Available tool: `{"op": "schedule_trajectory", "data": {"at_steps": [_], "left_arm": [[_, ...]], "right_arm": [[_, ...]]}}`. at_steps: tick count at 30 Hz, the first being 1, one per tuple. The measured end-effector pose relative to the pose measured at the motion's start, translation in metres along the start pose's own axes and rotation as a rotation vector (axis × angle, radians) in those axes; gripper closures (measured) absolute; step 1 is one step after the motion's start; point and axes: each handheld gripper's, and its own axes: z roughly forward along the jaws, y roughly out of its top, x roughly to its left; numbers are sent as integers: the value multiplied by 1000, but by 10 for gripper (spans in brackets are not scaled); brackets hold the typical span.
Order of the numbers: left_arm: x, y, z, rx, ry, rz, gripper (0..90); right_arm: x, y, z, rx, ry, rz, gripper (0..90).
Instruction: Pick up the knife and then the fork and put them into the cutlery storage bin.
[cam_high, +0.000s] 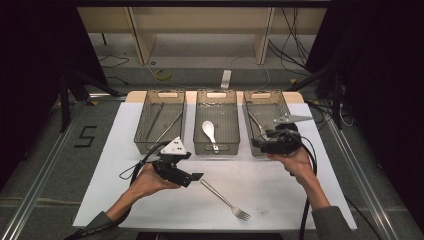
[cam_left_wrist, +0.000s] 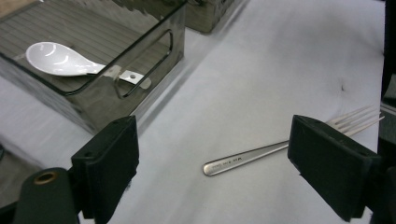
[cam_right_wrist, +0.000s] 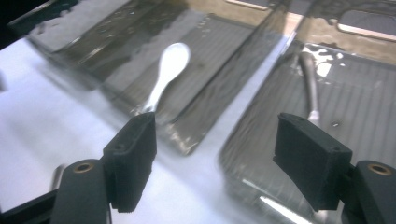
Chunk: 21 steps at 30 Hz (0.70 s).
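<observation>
Nearest the lens, left gripper: jaws spread wide, empty, poised over the white mat with the fork lying flat on the mat between and beyond them, untouched. Fork also seen from above, just right of the left gripper, tines toward the table's near edge. Right gripper: jaws parted wide, nothing between them, held above the near end of the right basket; a metal utensil lay inside that basket. White spoon rested in the middle basket; thin rods lay in the left basket.
</observation>
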Motion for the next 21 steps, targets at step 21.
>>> {"op": "schedule_trajectory", "data": {"at_steps": [21], "left_arm": [[-10, 17, 32, 157, -48, 113, 174]], "right_arm": [[41, -70, -28, -159, 92, -2, 288]]}}
